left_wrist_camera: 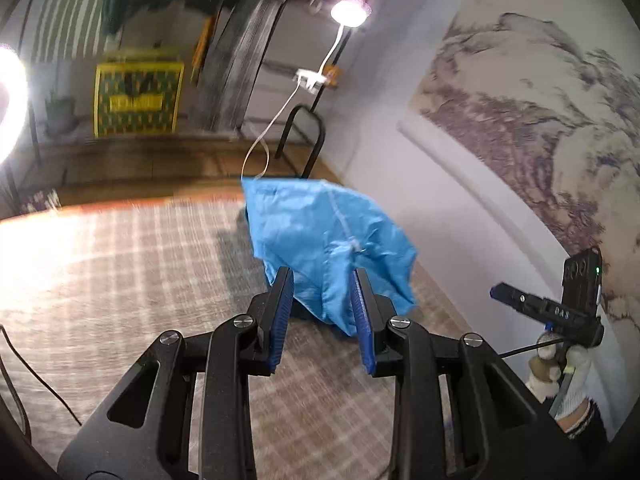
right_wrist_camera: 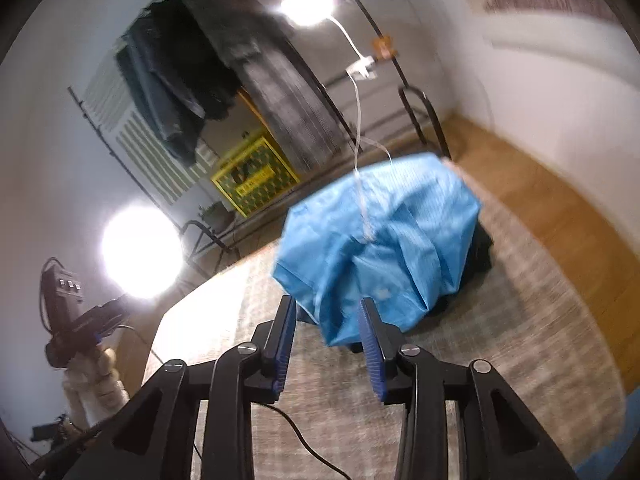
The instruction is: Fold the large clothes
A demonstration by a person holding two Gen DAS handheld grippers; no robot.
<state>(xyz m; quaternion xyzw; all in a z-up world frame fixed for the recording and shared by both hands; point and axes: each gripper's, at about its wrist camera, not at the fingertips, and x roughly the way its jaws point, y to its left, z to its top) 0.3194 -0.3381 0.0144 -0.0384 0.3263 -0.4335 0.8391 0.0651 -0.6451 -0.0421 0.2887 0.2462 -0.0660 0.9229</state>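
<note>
A crumpled blue garment (left_wrist_camera: 324, 248) lies in a heap on the checked table cloth (left_wrist_camera: 132, 264), over something dark. It also shows in the right wrist view (right_wrist_camera: 384, 248). My left gripper (left_wrist_camera: 322, 280) is open, its blue-padded fingers on either side of the heap's near edge, with cloth showing between them. My right gripper (right_wrist_camera: 328, 312) is open too, its tips at the near edge of the heap. The right gripper also shows at the right edge of the left wrist view (left_wrist_camera: 496, 292), held by a gloved hand (left_wrist_camera: 568, 372). Both views are motion-blurred.
A clothes rack with dark hanging garments (right_wrist_camera: 192, 80) stands behind the table, next to a yellow box (left_wrist_camera: 136, 98). Two bright lamps (right_wrist_camera: 308, 2) shine, and a white cord (left_wrist_camera: 280, 116) hangs towards the heap. A wall with a painted hanging (left_wrist_camera: 540, 120) is on the right.
</note>
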